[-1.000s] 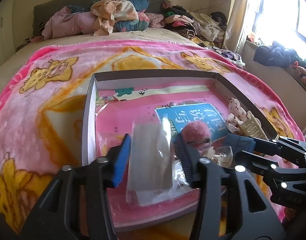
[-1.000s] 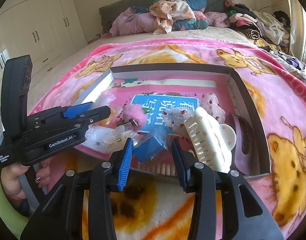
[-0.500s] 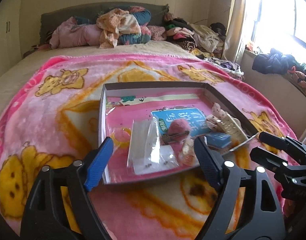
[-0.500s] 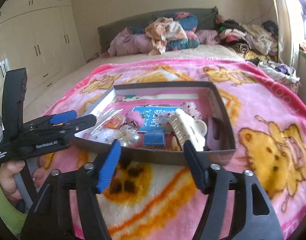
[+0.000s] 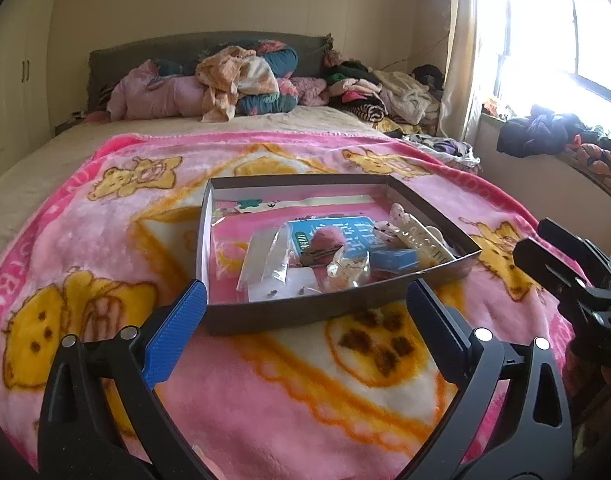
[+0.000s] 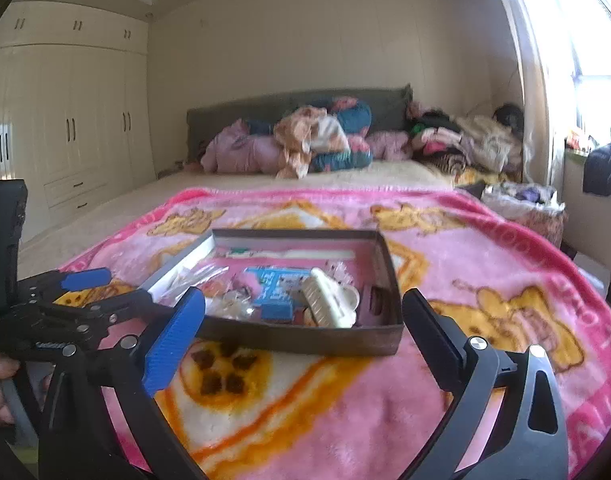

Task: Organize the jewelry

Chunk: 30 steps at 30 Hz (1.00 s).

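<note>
A shallow dark box sits on the pink blanket. It holds clear jewelry bags, a pink pom-pom, a small blue box, a cream hair claw and a blue booklet. My left gripper is open and empty, held back from the box's near wall. My right gripper is open and empty, also in front of the box. Each gripper shows at the edge of the other's view.
The pink cartoon blanket covers the bed. Piled clothes and bedding lie at the headboard. A window sill with clothes is on the right. White wardrobes stand at the left.
Both grippers opened wide and pulled back out of the box. The clear bag and the small blue box that sat between the fingers now lie in the box.
</note>
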Tool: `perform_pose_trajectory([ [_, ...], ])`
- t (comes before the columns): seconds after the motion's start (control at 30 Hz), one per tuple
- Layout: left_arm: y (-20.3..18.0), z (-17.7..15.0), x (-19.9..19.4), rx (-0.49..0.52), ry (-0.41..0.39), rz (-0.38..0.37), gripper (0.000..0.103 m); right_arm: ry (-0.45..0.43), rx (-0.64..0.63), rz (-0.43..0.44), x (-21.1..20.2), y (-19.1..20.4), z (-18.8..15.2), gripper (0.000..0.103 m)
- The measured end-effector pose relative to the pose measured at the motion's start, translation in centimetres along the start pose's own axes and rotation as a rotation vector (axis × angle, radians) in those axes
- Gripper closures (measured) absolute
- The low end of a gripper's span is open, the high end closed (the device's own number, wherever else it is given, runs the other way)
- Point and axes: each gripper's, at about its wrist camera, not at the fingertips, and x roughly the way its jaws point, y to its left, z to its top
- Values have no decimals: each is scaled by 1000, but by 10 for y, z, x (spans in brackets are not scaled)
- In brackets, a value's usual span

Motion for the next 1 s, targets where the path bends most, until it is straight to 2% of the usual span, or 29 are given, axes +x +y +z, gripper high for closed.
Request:
perform_pose_trajectory([
  [0.23, -6, -8, -9, 10, -41, 19, 12, -145, -144, -60, -13, 9, -8, 7],
  [0.33, -7, -11, -12, 5, -58, 30, 12, -190, -221, -56, -16, 18, -15, 6],
  [0.4, -7, -15, -15, 0, -64, 33, 12, -211, -228, -45, -20, 21, -19, 7],
  [0.5, -8, -18, -18, -5, -72, 40, 12, -218, -184, -1, -25, 22, -24, 6],
  [0.63, -8, -23, -24, -11, -80, 52, 12, -151, -69, 49, -26, 19, -30, 6],
  [0.73, -8, -25, -26, -13, -80, 67, 12, -122, 3, 52, -29, 15, -36, 6],
  [1.0, -13, -33, -32, -14, -96, 72, 12, -143, 25, 36, -40, 23, -41, 6],
])
